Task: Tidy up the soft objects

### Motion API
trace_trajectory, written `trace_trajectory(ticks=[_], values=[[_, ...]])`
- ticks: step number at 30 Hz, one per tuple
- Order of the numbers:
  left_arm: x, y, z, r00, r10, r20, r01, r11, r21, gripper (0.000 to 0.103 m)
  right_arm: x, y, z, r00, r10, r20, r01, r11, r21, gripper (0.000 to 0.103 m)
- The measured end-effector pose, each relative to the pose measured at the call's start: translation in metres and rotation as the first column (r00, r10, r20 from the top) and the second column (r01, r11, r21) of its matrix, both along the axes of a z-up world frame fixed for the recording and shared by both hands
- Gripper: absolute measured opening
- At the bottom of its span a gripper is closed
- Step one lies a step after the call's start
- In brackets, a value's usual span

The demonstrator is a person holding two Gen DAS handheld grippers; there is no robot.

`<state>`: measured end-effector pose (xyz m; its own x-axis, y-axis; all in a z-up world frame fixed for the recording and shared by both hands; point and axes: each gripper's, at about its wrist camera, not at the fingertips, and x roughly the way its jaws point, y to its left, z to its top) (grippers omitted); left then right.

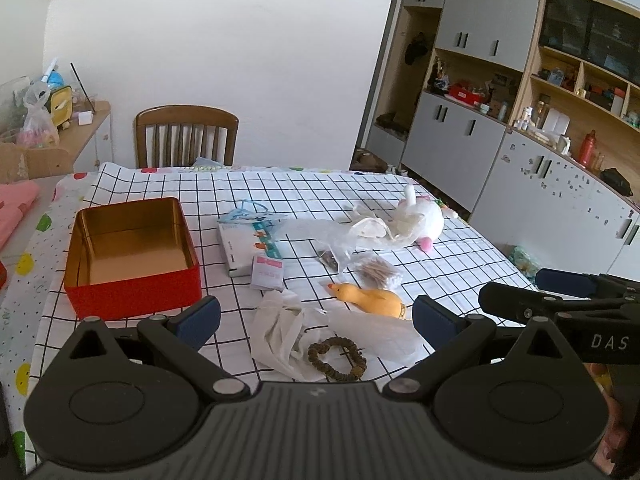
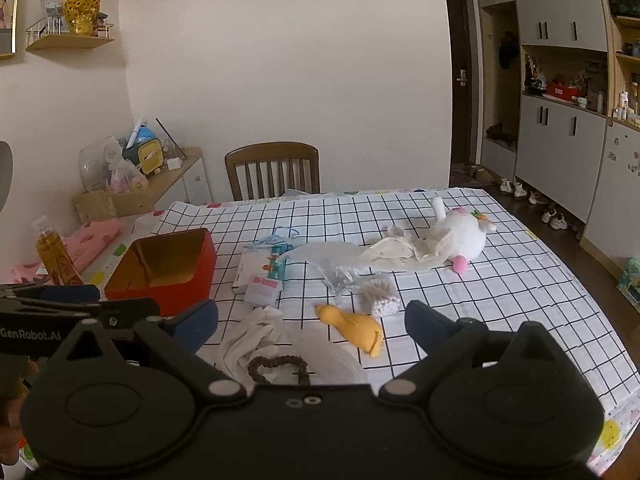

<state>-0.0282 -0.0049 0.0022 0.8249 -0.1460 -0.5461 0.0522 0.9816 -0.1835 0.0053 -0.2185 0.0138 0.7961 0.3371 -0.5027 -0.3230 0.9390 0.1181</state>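
Clutter is spread over the checked worktop [image 1: 440,256]: a yellow duck toy [image 1: 370,299] and white plush toy [image 1: 420,220] lie apart from the empty red tin [image 1: 132,280]. Both the left tool [image 1: 316,314] and right tool [image 2: 312,322] are held open, empty. Plastic bags [image 1: 320,236] or the bead bracelet [image 1: 337,358] could be snagged with the duck.

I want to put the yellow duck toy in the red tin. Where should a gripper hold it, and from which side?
Grip the yellow duck toy across its plump body, probably from above with the right gripper. It lies on its side, head toward the red tin, and the narrow neck could slip.
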Motion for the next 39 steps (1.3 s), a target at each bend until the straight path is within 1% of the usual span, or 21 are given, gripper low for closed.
trace_trajectory(ticks=[6,11,20,26,33,39], values=[[0.001,0.001,0.001,1.0,-0.011,0.005,0.011,1.0,0.008,0.103,0.0,0.0,0.0,1.0,-0.011,0.007,0.011,1.0,0.005,0.099],[0.001,-0.001,0.002,1.0,-0.019,0.015,0.018,1.0,0.023,0.103,-0.002,0.003,0.002,0.999,-0.013,0.035,0.013,1.0,-0.002,0.099],[0.001,0.0,0.004,0.999,-0.029,0.031,0.028,0.999,0.026,0.103,-0.001,0.006,0.003,0.999,-0.015,0.044,0.015,1.0,-0.004,0.099],[0.001,0.002,0.004,0.998,-0.038,0.043,0.037,0.999,0.025,0.103,-0.002,0.007,0.004,0.998,-0.018,0.066,0.018,1.0,-0.011,0.099],[0.002,0.004,0.005,0.998,-0.04,0.046,0.039,0.999,0.018,0.103,-0.002,0.009,0.003,0.998,-0.016,0.066,0.018,0.999,-0.027,0.099],[0.002,0.007,0.004,0.998,-0.041,0.048,0.04,0.999,0.015,0.103,0.0,0.013,0.003,0.998,-0.007,0.059,0.008,1.0,-0.02,0.099]])
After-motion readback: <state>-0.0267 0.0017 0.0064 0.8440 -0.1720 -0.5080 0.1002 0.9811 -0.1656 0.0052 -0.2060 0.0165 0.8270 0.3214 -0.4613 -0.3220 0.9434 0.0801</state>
